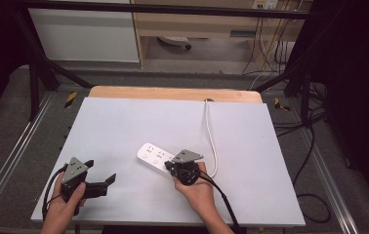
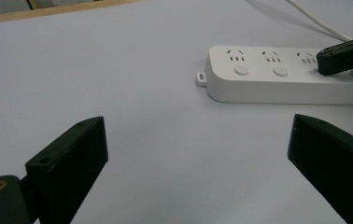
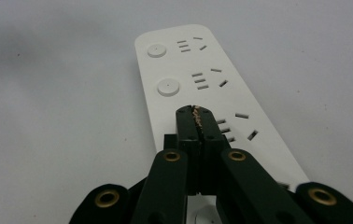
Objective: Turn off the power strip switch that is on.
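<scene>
A white power strip (image 1: pixel 151 155) (image 2: pixel 268 79) (image 3: pixel 188 70) lies on the pale table mat, and its white cable (image 1: pixel 211 136) runs toward the far edge. My right gripper (image 1: pixel 171 166) (image 3: pixel 197 114) is shut with nothing between its jaws. Its tips sit over the strip's top beside the third socket, past two round buttons (image 3: pixel 168 87); whether they press on the strip I cannot tell. The same tips show from the side as the right gripper (image 2: pixel 338 56). My left gripper (image 1: pixel 100 171) (image 2: pixel 197 122) rests open at the left of the strip, apart from it.
The grey mat (image 1: pixel 124 122) covers a wooden table whose edge (image 1: pixel 173 92) shows at the back. A black frame (image 1: pixel 41 73) surrounds the table. Dark cables (image 1: pixel 309 146) lie on the floor at the right.
</scene>
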Available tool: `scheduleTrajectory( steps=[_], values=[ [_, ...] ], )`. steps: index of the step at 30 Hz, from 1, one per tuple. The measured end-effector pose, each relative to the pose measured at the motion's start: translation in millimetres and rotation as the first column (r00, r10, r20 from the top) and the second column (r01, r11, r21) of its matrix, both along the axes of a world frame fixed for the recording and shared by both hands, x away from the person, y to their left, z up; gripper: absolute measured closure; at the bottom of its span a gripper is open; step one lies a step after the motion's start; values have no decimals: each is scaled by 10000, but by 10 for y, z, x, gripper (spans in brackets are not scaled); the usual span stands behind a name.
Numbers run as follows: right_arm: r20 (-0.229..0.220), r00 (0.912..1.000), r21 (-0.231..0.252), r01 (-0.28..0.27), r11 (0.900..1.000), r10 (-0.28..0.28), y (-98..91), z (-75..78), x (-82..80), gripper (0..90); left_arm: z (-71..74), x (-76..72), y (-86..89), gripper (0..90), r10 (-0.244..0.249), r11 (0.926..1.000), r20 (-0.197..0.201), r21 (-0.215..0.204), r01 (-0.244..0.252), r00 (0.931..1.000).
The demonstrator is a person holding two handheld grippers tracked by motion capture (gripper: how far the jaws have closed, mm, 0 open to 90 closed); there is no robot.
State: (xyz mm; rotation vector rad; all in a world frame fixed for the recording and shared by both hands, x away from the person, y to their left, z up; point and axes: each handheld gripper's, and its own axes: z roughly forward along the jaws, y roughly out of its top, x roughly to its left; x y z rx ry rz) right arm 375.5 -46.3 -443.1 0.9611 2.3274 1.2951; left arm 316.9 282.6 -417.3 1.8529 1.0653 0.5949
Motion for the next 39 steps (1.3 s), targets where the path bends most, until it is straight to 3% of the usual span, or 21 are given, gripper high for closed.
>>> scheduleTrajectory(
  steps=[9,21,39],
  values=[
    [30,10000,31,17,10000,-17,7,-5,5,900,1,-2,0,48,-14,10000,11,-4,14,10000],
    [423,9991,-595,14,9982,11,64,11,-31,900,1,-4,-5,48,-14,10000,11,17,14,10000],
    [532,9986,-905,5,9959,43,110,19,-23,900,3,-7,0,48,14,10000,4,-13,-14,10000]
  ],
)
